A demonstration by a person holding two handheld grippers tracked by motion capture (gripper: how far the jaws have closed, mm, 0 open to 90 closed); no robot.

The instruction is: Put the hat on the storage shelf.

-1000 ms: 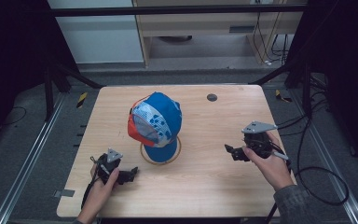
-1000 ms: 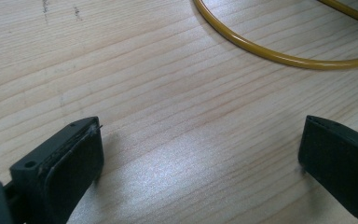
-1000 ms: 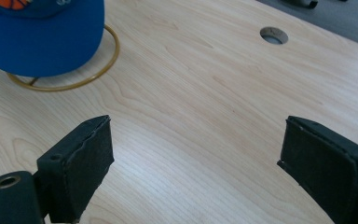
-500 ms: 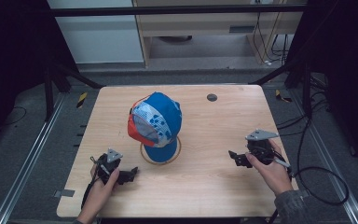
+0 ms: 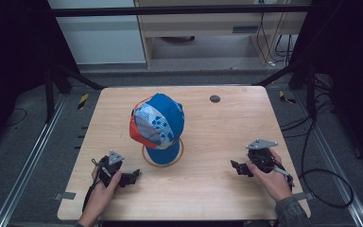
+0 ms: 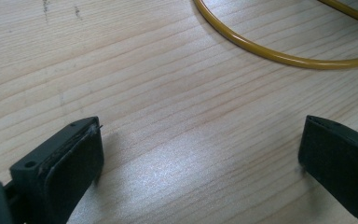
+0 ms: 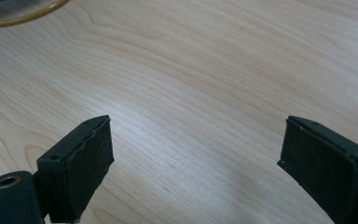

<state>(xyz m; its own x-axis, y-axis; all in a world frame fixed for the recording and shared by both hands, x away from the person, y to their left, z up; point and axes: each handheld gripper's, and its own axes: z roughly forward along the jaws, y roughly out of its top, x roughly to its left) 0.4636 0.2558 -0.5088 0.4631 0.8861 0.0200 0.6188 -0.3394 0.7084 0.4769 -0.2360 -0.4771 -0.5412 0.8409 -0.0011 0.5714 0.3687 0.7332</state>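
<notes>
A blue cap (image 5: 163,120) with a white patterned side panel and an orange-red edge sits propped on a yellow ring stand (image 5: 162,160) near the middle of the table (image 5: 227,123). Its brim points down toward the person, long axis tilted up and away. Left of the cap, the left gripper (image 5: 131,177) rests with jaws wide apart, holding nothing. Right of the cap, the right gripper (image 5: 236,167) is likewise spread and empty.
</notes>
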